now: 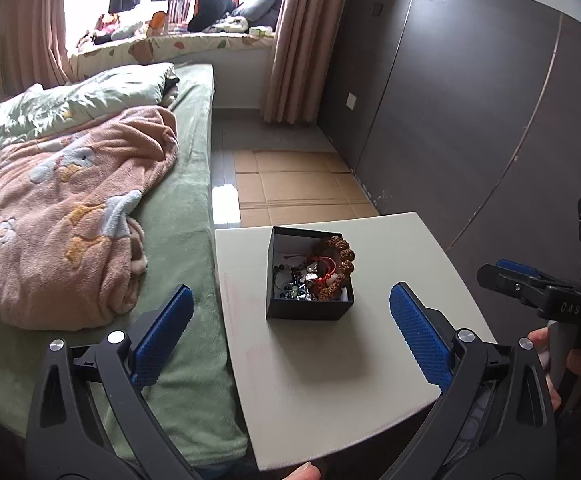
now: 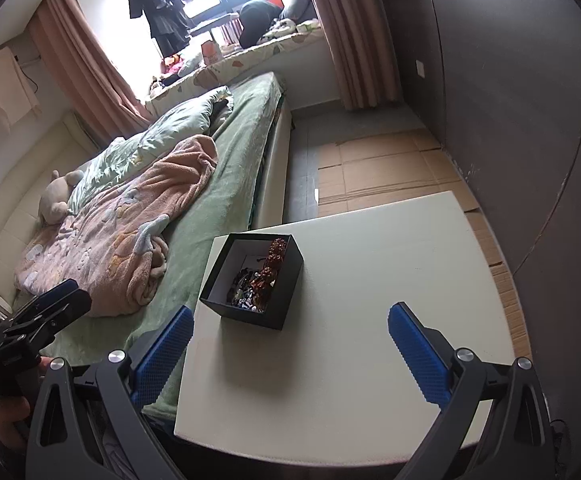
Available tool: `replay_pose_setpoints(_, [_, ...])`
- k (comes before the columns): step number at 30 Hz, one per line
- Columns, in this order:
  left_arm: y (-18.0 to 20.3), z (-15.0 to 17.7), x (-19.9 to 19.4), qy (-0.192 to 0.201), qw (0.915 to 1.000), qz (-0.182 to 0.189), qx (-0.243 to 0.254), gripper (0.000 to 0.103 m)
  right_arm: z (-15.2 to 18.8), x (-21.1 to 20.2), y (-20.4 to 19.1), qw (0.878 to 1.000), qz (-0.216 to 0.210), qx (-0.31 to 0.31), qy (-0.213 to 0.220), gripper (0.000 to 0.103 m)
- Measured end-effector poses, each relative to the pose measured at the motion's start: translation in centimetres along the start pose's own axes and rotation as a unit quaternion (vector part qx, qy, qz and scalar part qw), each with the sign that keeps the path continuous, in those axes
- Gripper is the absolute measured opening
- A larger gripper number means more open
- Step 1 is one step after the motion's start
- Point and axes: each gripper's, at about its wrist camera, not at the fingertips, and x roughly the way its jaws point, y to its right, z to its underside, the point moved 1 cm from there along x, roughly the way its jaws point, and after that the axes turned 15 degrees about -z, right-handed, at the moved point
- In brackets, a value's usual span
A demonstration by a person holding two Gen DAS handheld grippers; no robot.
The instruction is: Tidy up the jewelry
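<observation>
A small black open box stands on a white table. It holds a tangle of jewelry: a brown bead bracelet leaning on its right wall, a red cord and dark beads. The box also shows in the right wrist view, with the bracelet inside. My left gripper is open and empty, just short of the box. My right gripper is open and empty, near the box's front right. The right gripper shows at the right edge of the left wrist view.
A bed with a green sheet and a pink blanket lies left of the table. Flattened cardboard covers the floor beyond the table. A dark panelled wall runs along the right. A plush toy lies on the bed.
</observation>
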Motion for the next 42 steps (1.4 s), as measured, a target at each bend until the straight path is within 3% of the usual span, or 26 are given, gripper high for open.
replay_pose_setpoints(19, [0.1, 6.8, -12.4, 0.081, 0.9964, -0.019, 0.015, 0.098, 7.0, -10.0, -4.2, 0.997, 0.026, -0.050, 0.057, 0.096])
replay_pose_setpoints(32, [-0.9, 10.1, -17.5, 0.116, 0.9929, -0.026, 0.008, 0.098, 10.9, -14.3, -6.5, 0.993, 0.039, -0.074, 0.089, 0.096])
replay_pose_setpoints(42, [-1.1, 10.9, -19.6, 0.134, 0.9906, -0.028, 0.010, 0.098, 12.2, -14.9, -7.3, 0.991, 0.042, -0.078, 0.096, 0.096])
